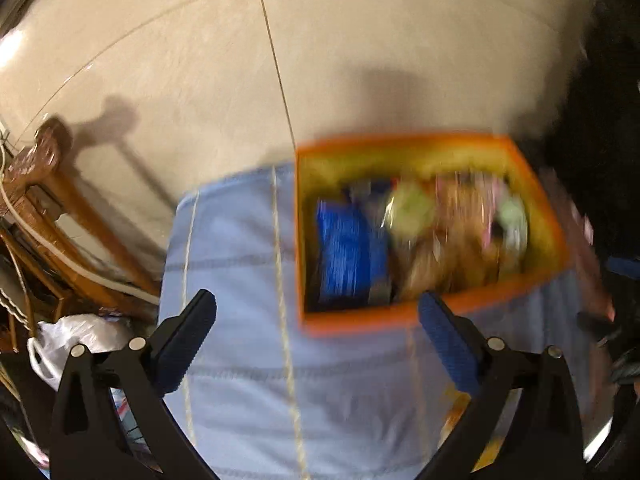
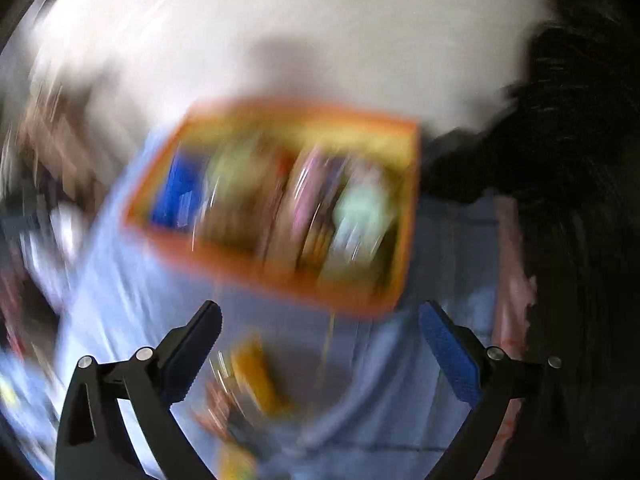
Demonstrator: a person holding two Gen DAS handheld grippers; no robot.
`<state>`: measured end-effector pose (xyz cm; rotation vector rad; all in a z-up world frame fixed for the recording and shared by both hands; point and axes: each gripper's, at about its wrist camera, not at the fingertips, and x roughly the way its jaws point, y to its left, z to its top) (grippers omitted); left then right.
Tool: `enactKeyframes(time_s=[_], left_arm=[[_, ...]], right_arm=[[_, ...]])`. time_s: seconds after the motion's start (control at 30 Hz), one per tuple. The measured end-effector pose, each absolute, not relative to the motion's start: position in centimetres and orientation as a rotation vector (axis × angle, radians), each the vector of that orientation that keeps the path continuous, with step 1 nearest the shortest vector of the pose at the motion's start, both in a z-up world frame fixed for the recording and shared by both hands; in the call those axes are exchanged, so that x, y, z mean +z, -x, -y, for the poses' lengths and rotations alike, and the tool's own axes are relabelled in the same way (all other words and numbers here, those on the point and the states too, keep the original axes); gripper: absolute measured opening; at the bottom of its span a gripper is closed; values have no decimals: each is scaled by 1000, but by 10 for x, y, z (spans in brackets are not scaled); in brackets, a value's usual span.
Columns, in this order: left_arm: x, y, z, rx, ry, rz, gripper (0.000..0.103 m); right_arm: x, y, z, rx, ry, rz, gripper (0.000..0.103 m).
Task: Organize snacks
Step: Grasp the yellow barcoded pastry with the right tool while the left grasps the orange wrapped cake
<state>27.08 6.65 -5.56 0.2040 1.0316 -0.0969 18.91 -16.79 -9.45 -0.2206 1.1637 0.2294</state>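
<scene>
An orange-rimmed box stands on a light blue cloth, filled with several snack packs, among them a blue pack at its left end. My left gripper hovers open above the box's near rim, nothing between its fingers. The right wrist view is heavily blurred: the same orange box lies tilted in the frame, and my right gripper is open and holds nothing. A yellow snack pack lies on the cloth below the right gripper.
Beige floor tiles lie beyond the cloth. Wooden furniture and a white plastic bag stand at the left. A dark shape fills the right side. A yellow pack peeks from behind the left gripper's right finger.
</scene>
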Motion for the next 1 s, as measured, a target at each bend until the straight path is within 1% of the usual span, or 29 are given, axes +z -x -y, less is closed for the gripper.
enactKeyframes(time_s=[0.1, 0.2, 0.27, 0.4, 0.5, 0.57, 0.67, 0.77, 0.8, 0.83, 0.9, 1.0], left_arm=[[-84, -221, -77, -117, -229, -1091, 99], [-112, -177, -87, -129, -193, -1161, 99], [-130, -155, -91, -136, -159, -1212, 99], [-166, -129, -86, -152, -130, -1294, 99], [-186, -124, -69, -172, -141, -1324, 99], [-191, -126, -53, -206, -149, -1327, 99], [-189, -130, -27, -284, -178, -1293, 99], [-190, -132, -14, -305, -233, -1271, 99], [-192, -134, -14, -292, -246, -1280, 99], [-195, -137, -14, -275, -250, -1288, 99], [-198, -144, -14, -233, -242, -1302, 99], [-204, -152, -12, -228, -234, -1299, 99]], right_arm=[[-157, -174, 139, 283, 399, -1224, 99], [-189, -180, 123, 343, 426, -1261, 99], [-197, -188, 121, 354, 404, -1261, 99], [-207, -208, 141, 365, 215, -1274, 99], [-220, -212, 164, 349, 40, -1314, 99], [-218, -205, 170, 344, 52, -1293, 97], [-221, -186, 172, 351, 107, -1320, 100], [-225, -173, 157, 300, 215, -1274, 100], [-224, -174, 157, 259, 211, -1265, 96], [-220, -174, 162, 209, 190, -1248, 90], [-208, -172, 180, 155, 79, -1222, 43], [-208, -166, 200, 81, 39, -1247, 41]])
